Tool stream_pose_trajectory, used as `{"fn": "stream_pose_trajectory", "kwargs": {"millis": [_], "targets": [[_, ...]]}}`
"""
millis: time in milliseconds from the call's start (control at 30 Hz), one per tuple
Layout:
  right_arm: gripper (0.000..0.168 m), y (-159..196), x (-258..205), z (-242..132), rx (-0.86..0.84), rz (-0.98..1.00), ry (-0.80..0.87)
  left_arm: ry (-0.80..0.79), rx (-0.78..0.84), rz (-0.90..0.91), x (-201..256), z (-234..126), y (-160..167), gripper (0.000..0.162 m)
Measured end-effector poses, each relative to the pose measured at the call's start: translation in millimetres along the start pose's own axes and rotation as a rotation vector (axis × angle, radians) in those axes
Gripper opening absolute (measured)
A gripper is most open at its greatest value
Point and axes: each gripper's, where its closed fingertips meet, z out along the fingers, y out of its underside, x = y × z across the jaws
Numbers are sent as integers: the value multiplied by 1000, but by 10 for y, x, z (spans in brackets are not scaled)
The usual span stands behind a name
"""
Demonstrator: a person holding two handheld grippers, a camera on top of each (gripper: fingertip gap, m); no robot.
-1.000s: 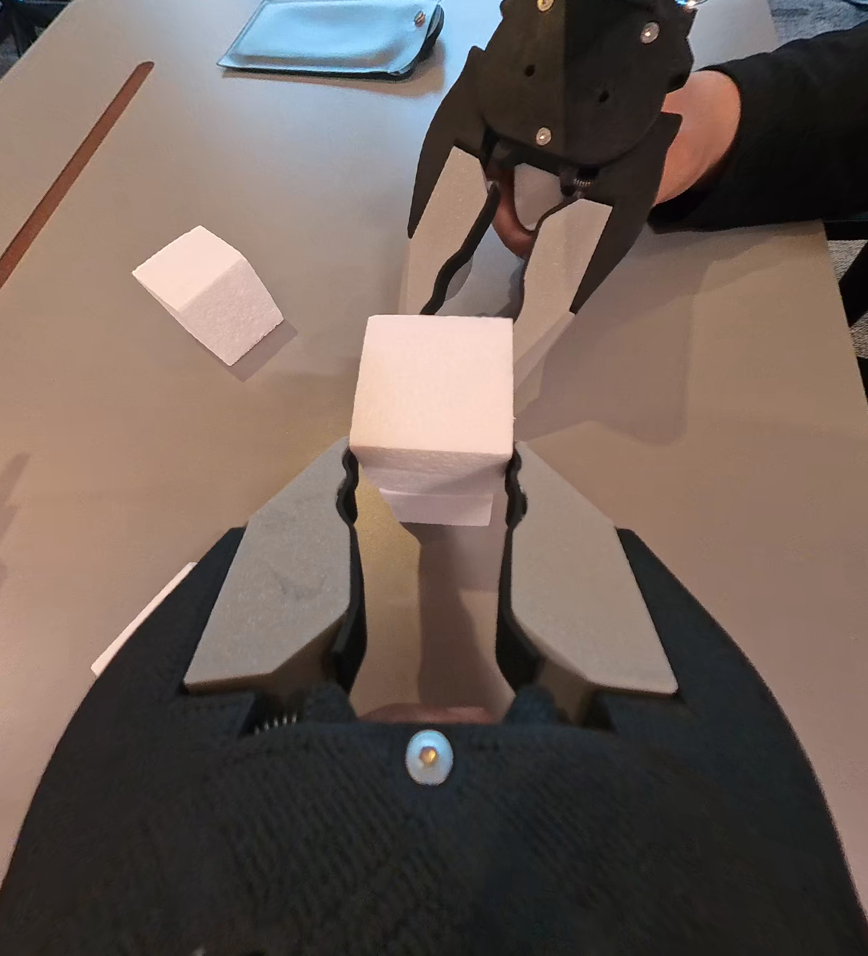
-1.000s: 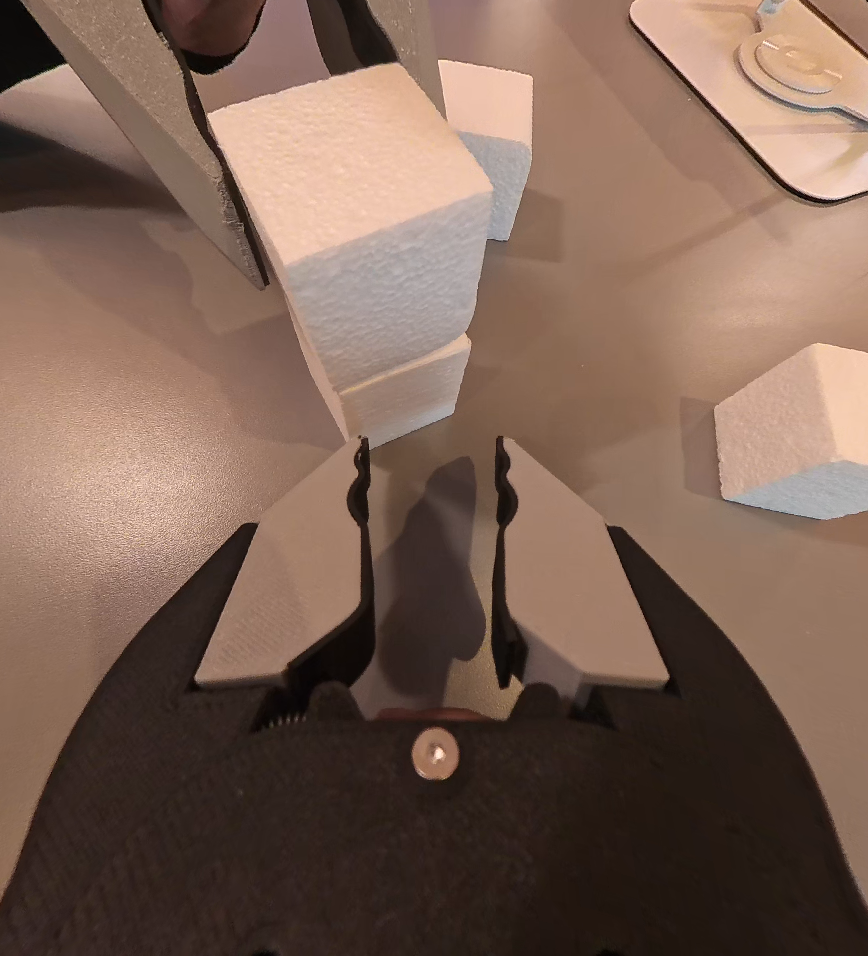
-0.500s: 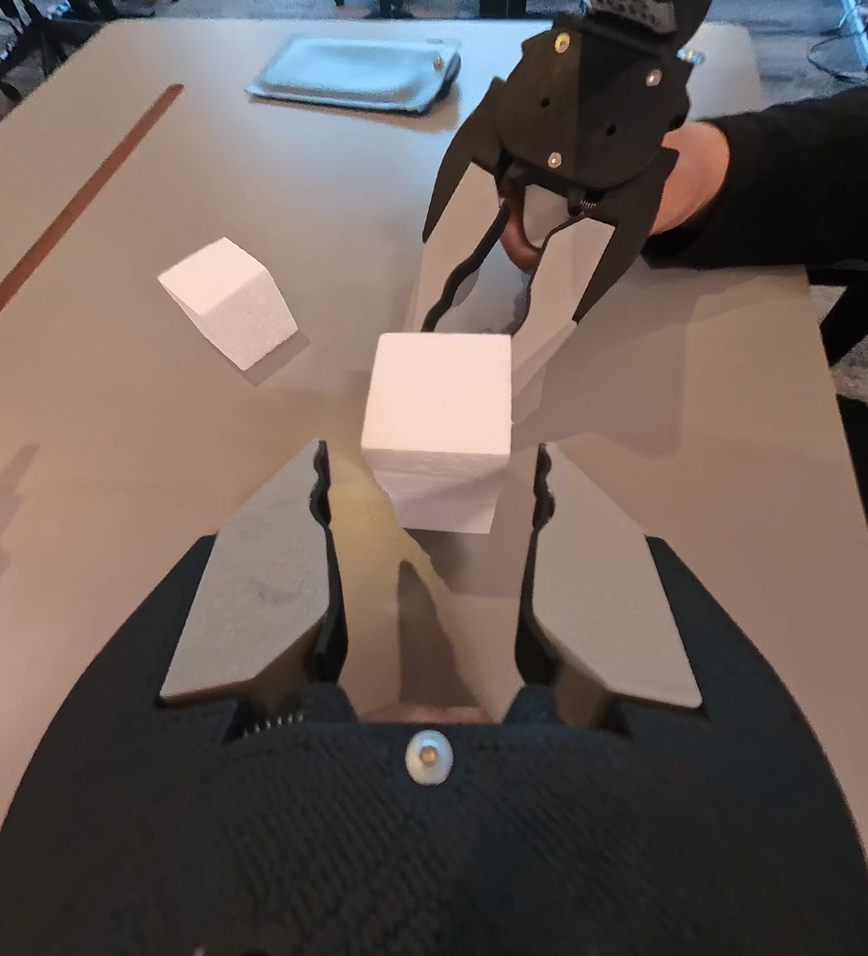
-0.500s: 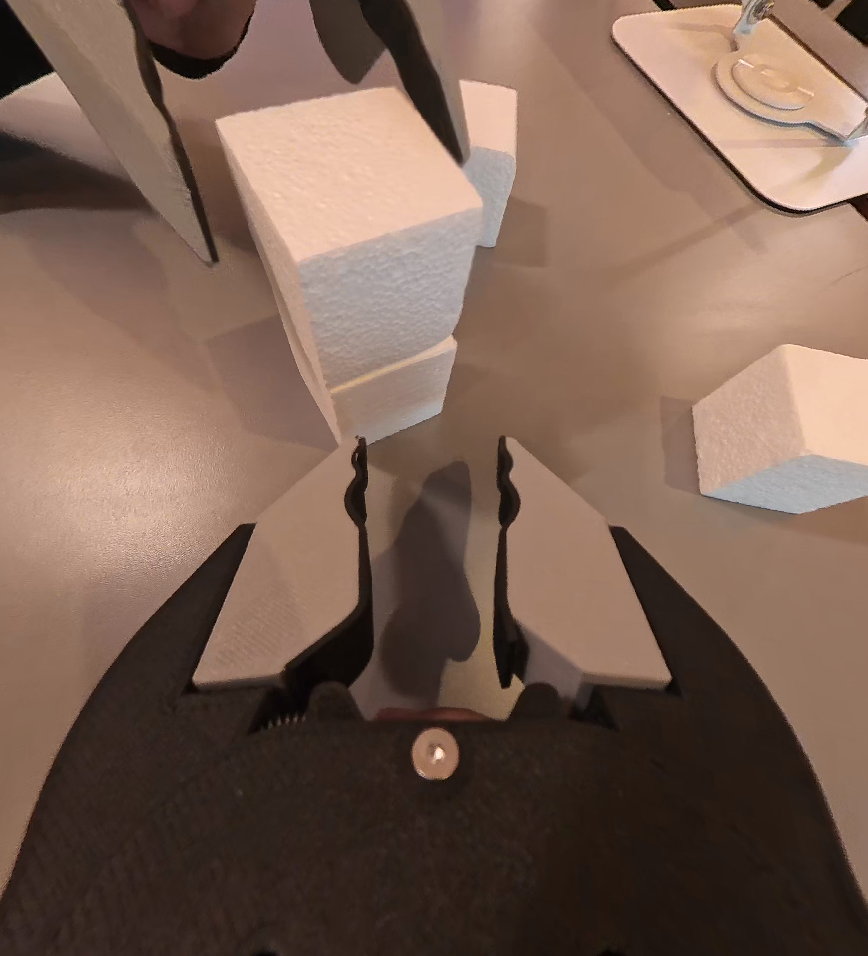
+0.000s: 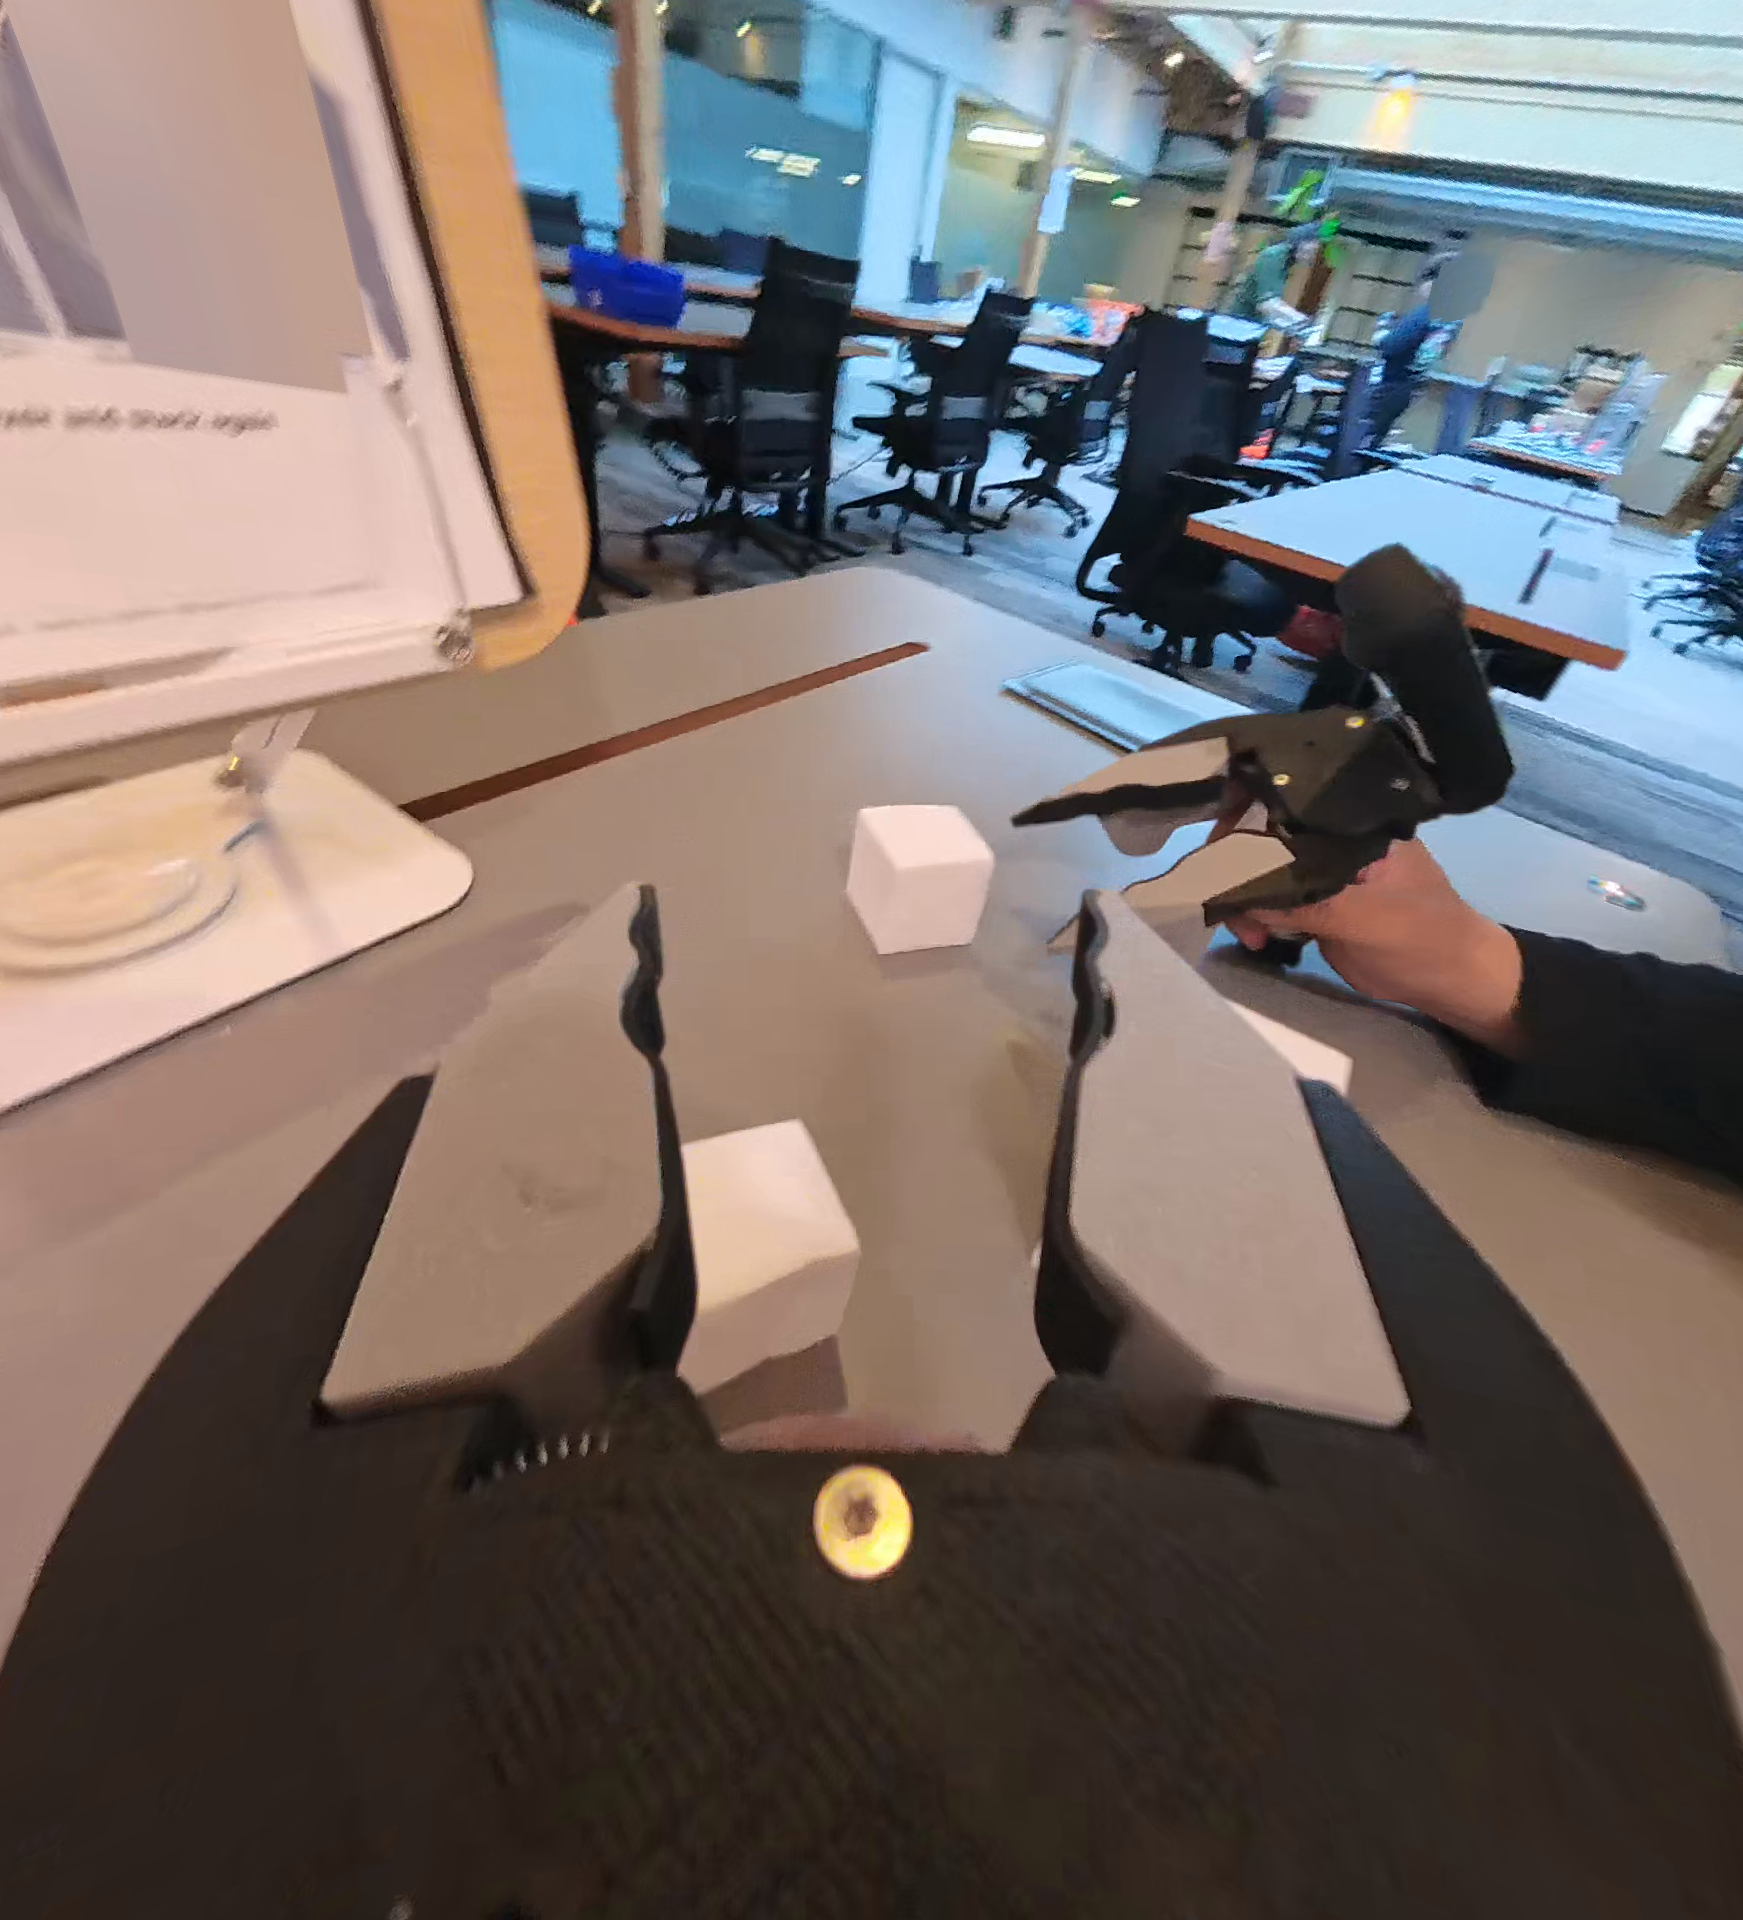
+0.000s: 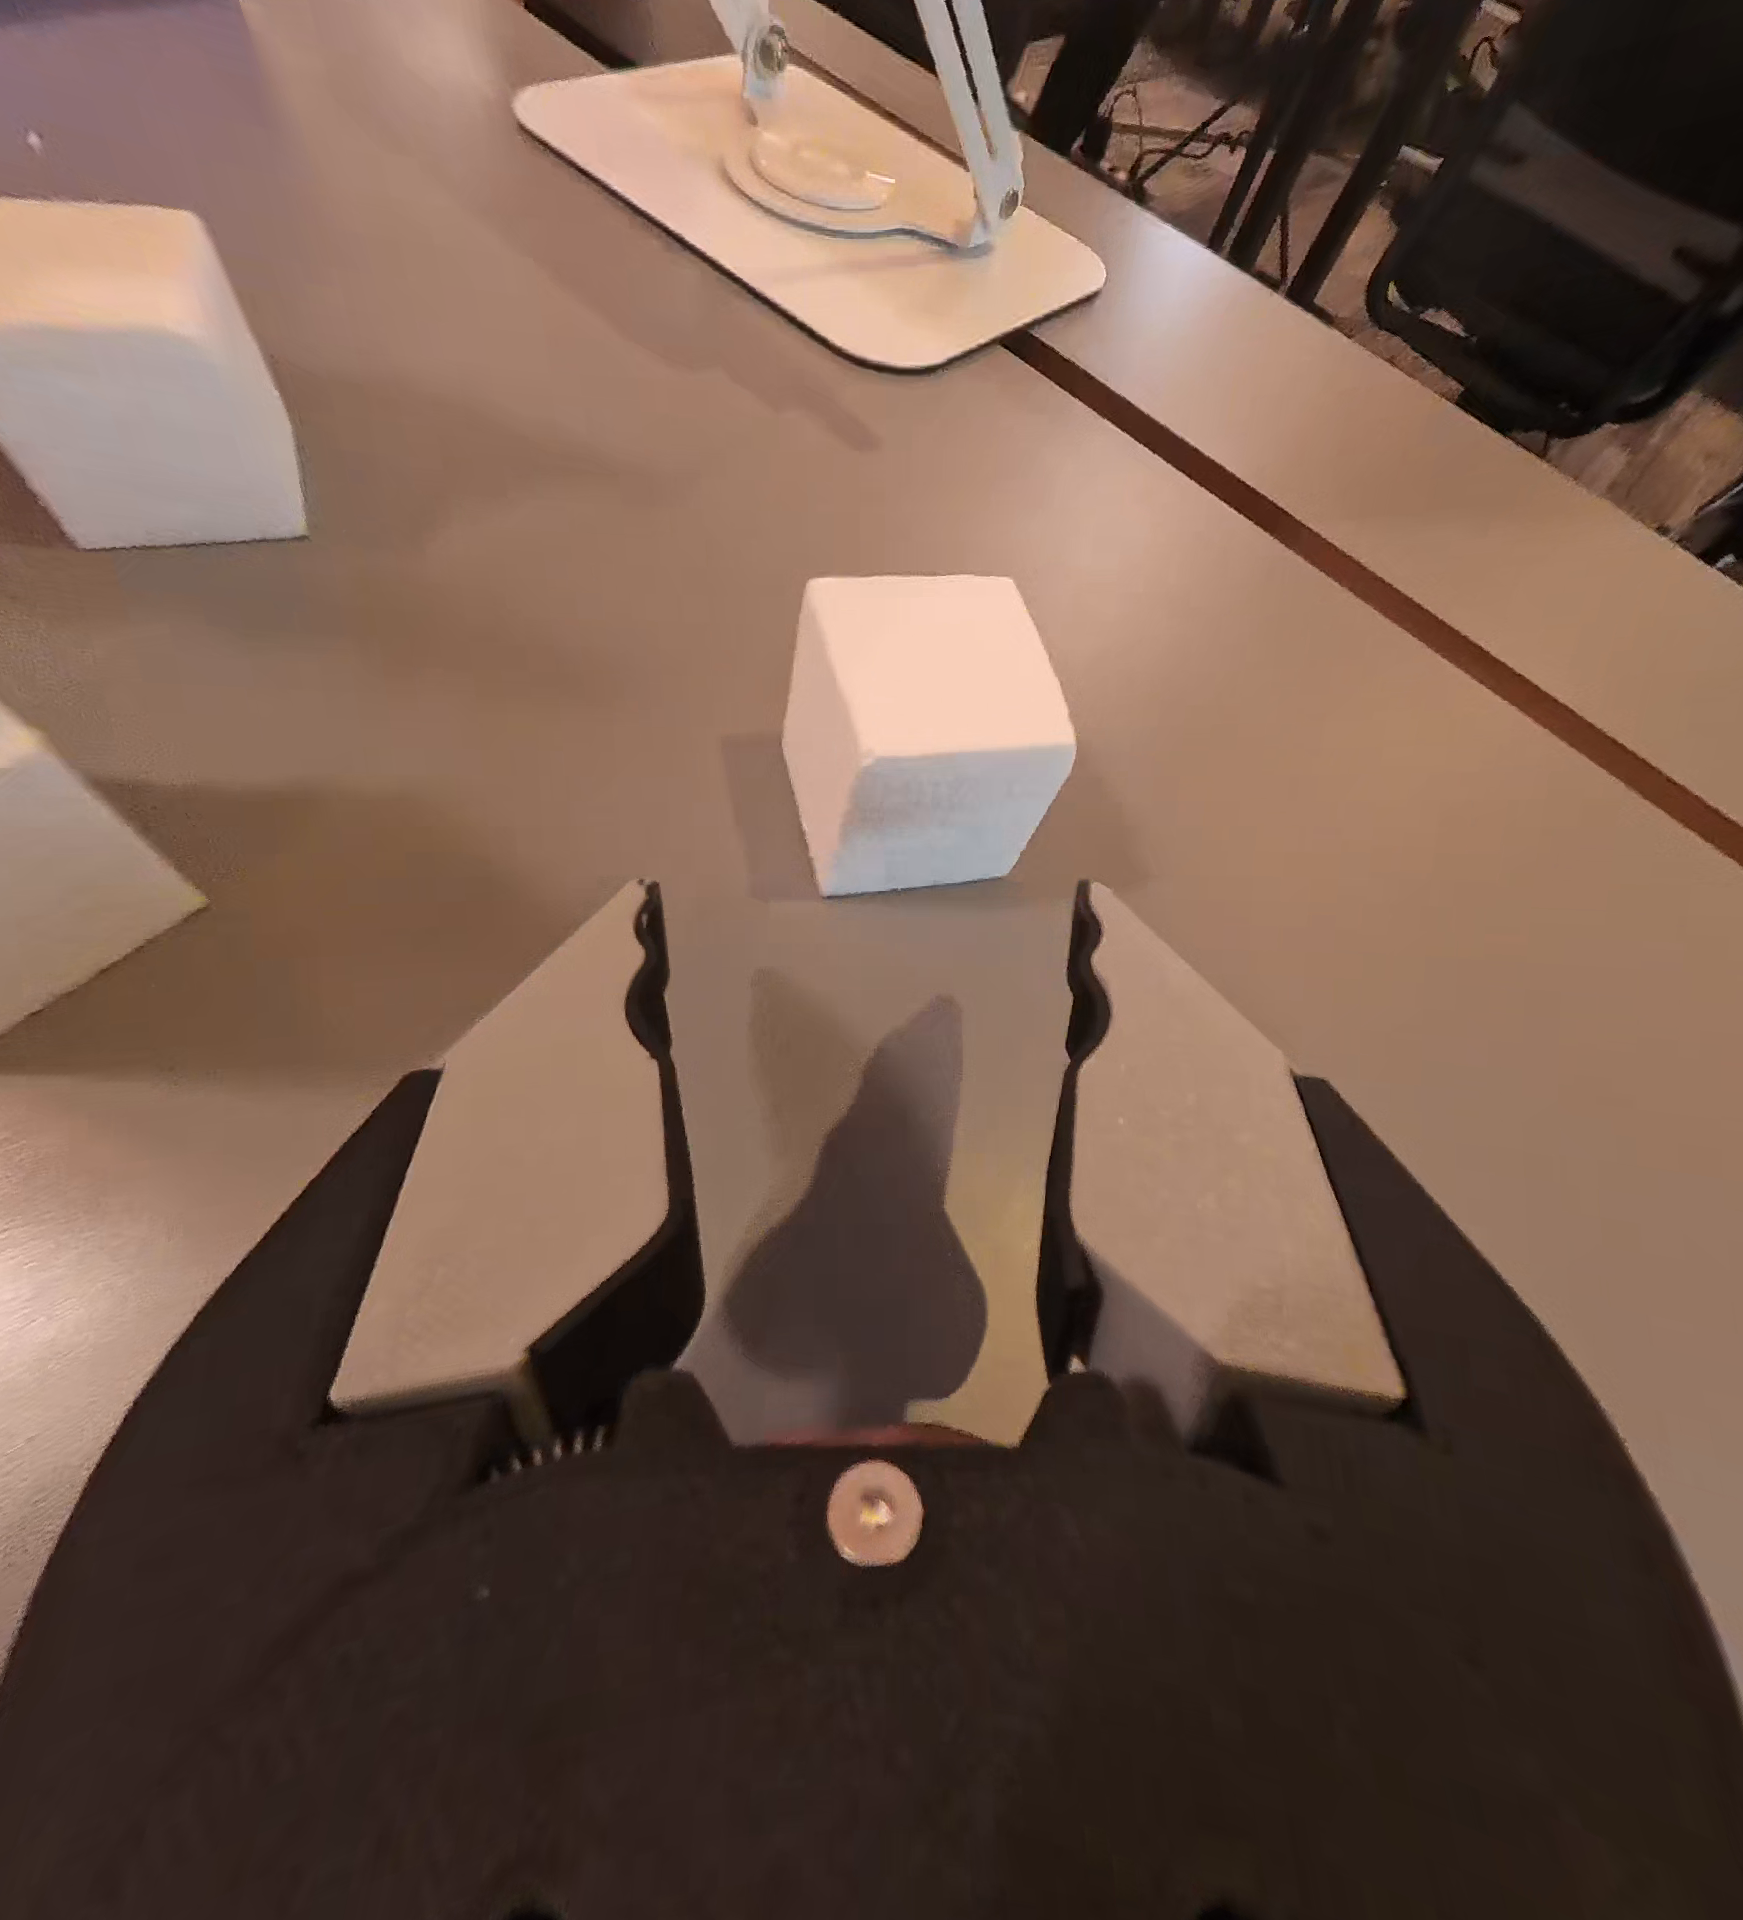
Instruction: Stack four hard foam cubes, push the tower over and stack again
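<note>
In the left wrist view the left gripper hangs above the grey table with its jaws spread wide and nothing between them; a white foam cube lies on the table below, partly hidden behind the left finger, and the corner of another cube peeps out past the right finger. A third cube sits farther in, toward the dark seam that runs across the table, with the right gripper just beside it, held low in the person's hand. The white stand base sits near the table's left edge. The view is blurred, so a descent from here onto the half-hidden cube would probably be poorly centred, and a finger landing on its top face could knock it aside. In the right wrist view the right gripper, jaws likewise wide apart and empty, points at the lone cube, which stands corner-on to the fingers, near the seam. Closing on it at that angle would likely catch edges rather than flat faces, so the light foam could twist or pop out. Two more cubes, a far cube and a near cube, stand at the left; whether either rests on another I cannot tell, and a wide swing of the arm could topple them.
</note>
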Motion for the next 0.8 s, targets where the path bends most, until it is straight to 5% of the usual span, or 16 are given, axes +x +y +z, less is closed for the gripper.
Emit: {"fn": "stream_pose_trajectory", "kwargs": {"millis": [300,400,800], "targets": [[73,-70,219,452,-56,-86,-53,-23,-55,-103,-197,28,183,81],[55,-72,182,492,-66,-42,-136,-36,-56,-87,-200,23,176,81],[55,-878,-457,-293,252,-96,-351,-102,-108,-80,-348,25,308,81]]}}
